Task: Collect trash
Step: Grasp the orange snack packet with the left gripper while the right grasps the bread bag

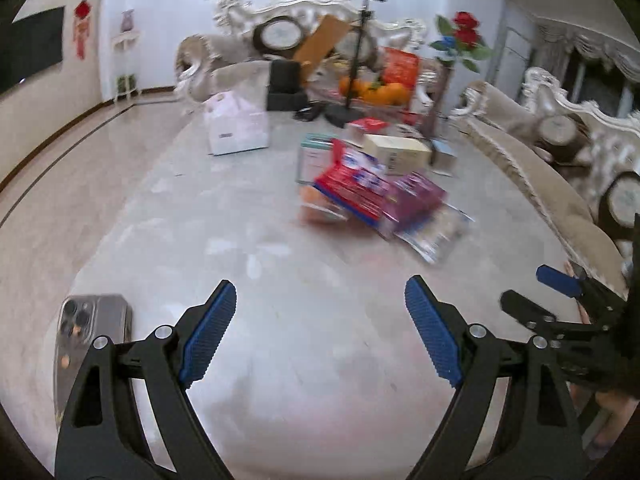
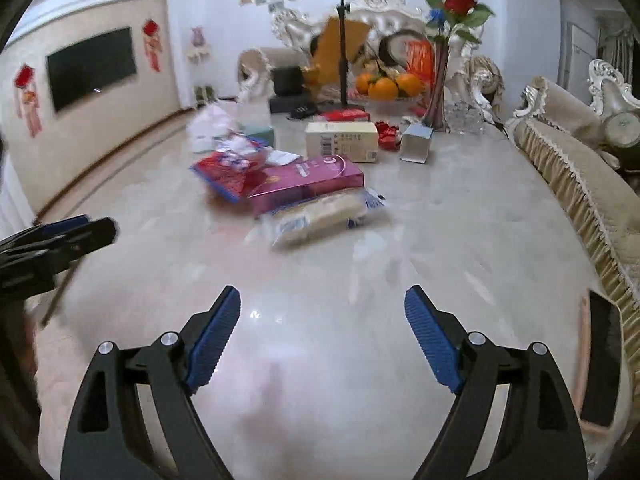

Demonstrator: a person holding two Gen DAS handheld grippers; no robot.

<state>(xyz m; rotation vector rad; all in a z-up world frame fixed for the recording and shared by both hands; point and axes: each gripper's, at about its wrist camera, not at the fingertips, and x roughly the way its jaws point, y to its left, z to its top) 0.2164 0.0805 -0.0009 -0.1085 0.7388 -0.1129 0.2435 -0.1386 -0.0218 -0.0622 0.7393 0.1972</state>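
Item: heap of wrappers on the pale marble tabletop [image 2: 460,240], well ahead of both my grippers.
Nearest piece: clear plastic packet of beige wafers [image 2: 320,216], long axis crosswise, tilted.
Behind, touching: magenta carton [image 2: 308,182], red-and-blue pouch [image 2: 224,174].
Right gripper [image 2: 322,330]: jaws apart, empty, nearer.
Left gripper [image 1: 320,328]: jaws apart, empty.

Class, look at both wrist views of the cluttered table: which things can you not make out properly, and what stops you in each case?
- Red packet, left wrist view: motion blur, print unreadable.
- Purple box, right wrist view: label too small and blurred.
- Clear packet: contents smeared by blur.
- Phone, left wrist view: lower part hidden behind the left gripper.
- Dark flat item, right wrist view: at the edge, unidentifiable.
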